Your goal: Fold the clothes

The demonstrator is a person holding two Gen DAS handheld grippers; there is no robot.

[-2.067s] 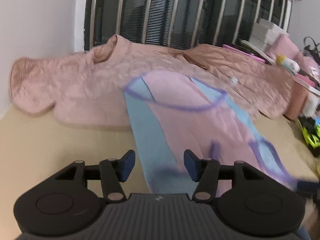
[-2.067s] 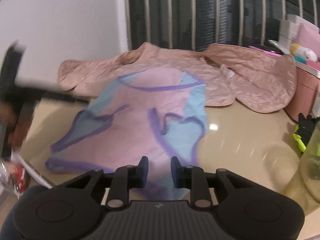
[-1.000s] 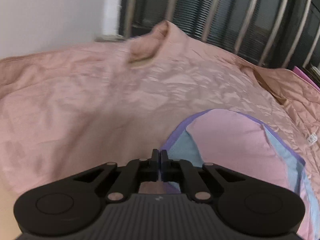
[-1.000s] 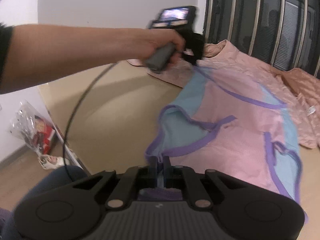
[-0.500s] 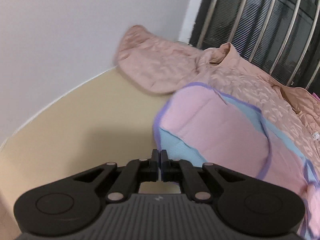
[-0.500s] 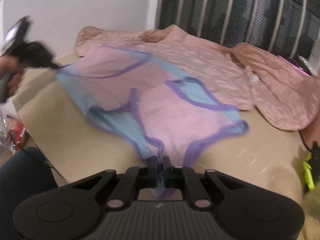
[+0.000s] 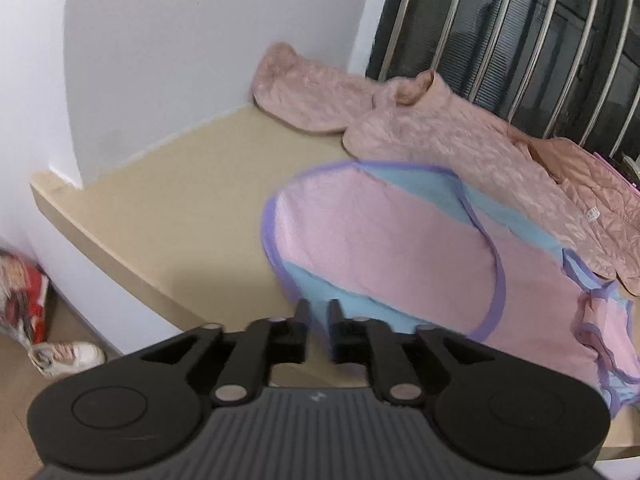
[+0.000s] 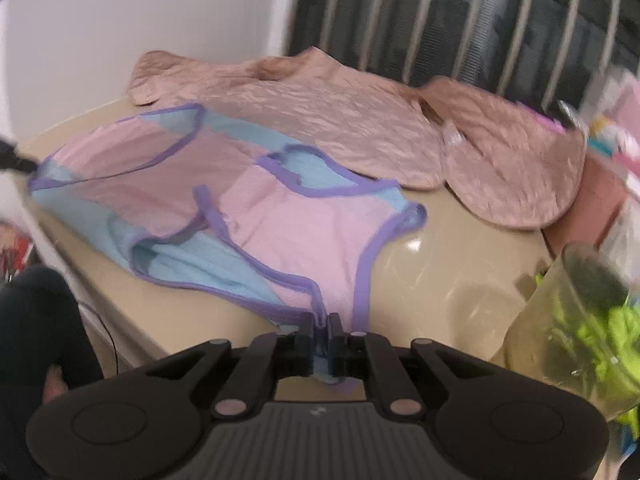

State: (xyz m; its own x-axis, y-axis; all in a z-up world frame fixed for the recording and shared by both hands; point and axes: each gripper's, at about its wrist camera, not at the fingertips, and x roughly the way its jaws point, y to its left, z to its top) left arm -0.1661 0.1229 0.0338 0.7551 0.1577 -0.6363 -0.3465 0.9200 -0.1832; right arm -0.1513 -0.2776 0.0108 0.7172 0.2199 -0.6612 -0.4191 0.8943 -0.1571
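Left claw just parted, pads clear of pink-blue garment on desk. Right claw pinches garment's purple-trimmed edge, loosening slightly.

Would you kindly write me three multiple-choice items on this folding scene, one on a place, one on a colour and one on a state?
1. Where does the quilted jacket lie relative to the pink-and-blue garment?
A. Behind it, toward the window bars
B. On the floor
C. Inside a jar

2. What colour is the garment's trim?
A. Red
B. Purple
C. Black

3. How do the left tool's jaws stand?
A. Parted
B. Clamped shut
C. Out of view

Answers:
1 A, the jacket spreads between the garment and the bars.
2 B, purple edging runs round its openings.
3 A, the jaws have just been opening and a gap shows, with no cloth pinched between them.
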